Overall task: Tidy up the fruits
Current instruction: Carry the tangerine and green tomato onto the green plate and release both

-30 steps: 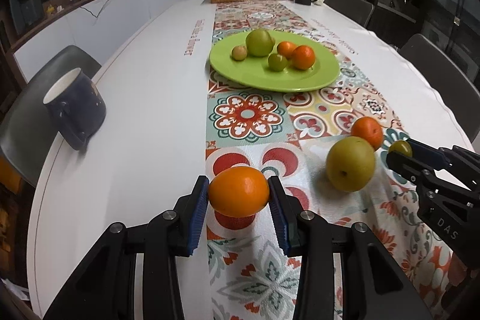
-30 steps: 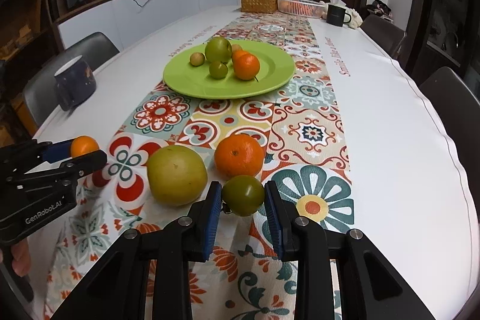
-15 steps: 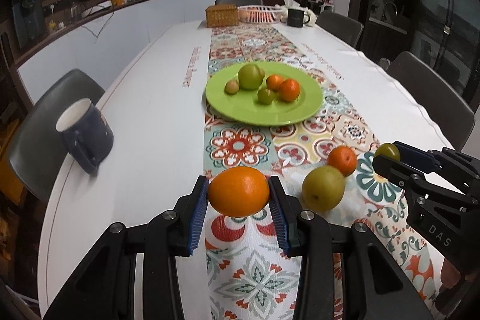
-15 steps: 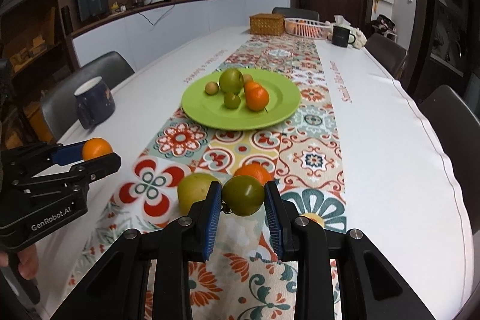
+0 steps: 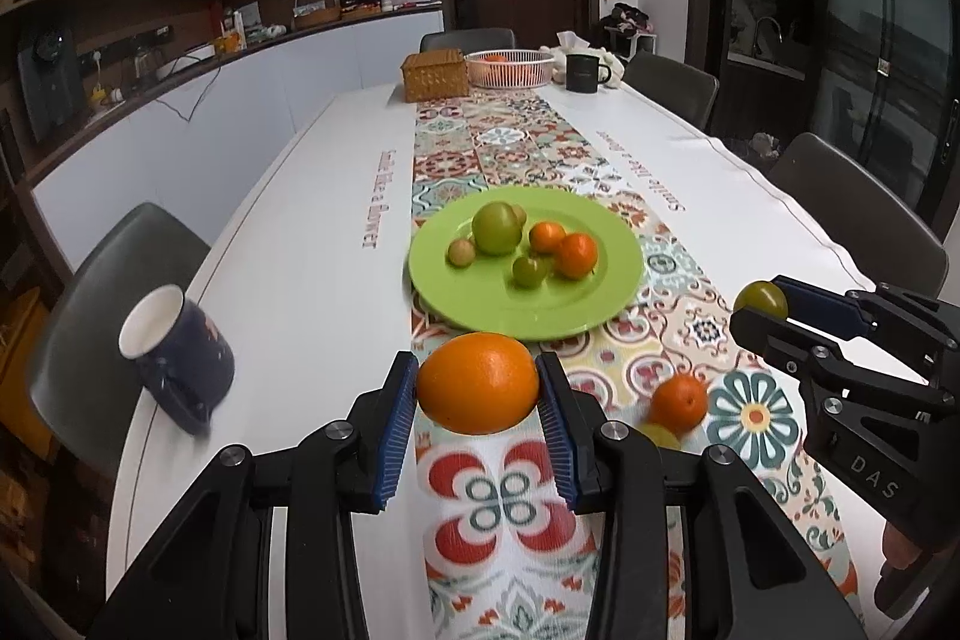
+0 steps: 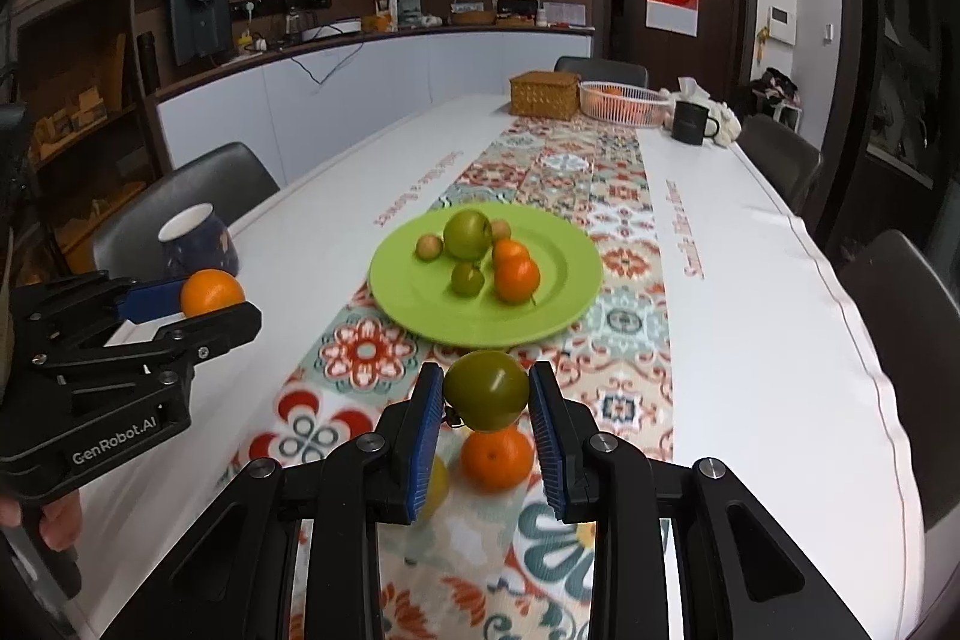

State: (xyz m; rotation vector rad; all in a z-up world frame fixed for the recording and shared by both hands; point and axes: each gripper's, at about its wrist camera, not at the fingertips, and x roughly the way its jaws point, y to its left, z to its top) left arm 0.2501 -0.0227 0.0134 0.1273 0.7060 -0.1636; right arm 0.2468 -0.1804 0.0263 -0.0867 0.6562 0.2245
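Observation:
My left gripper (image 5: 478, 394) is shut on a large orange (image 5: 478, 381), held well above the table runner; it also shows in the right wrist view (image 6: 211, 293). My right gripper (image 6: 486, 400) is shut on a small green fruit (image 6: 487, 388), also lifted; it shows at the right of the left wrist view (image 5: 761, 299). A green plate (image 5: 606, 292) ahead holds several fruits: a big green one (image 5: 495, 227), small green and tan ones, and two tangerines (image 5: 575, 254). On the runner below lie a tangerine (image 6: 497, 457) and a yellow-green fruit (image 6: 437, 484), partly hidden by my fingers.
A dark blue mug (image 5: 177, 358) stands on the white table at the left edge. At the far end are a wicker box (image 5: 434, 74), a white basket (image 5: 509, 67) and a black mug (image 5: 583, 72). Chairs surround the table.
Both grippers have risen with their fruits, so the table looks farther below. The tangerine and yellow-green fruit on the runner now sit lower in view, partly behind the fingers.

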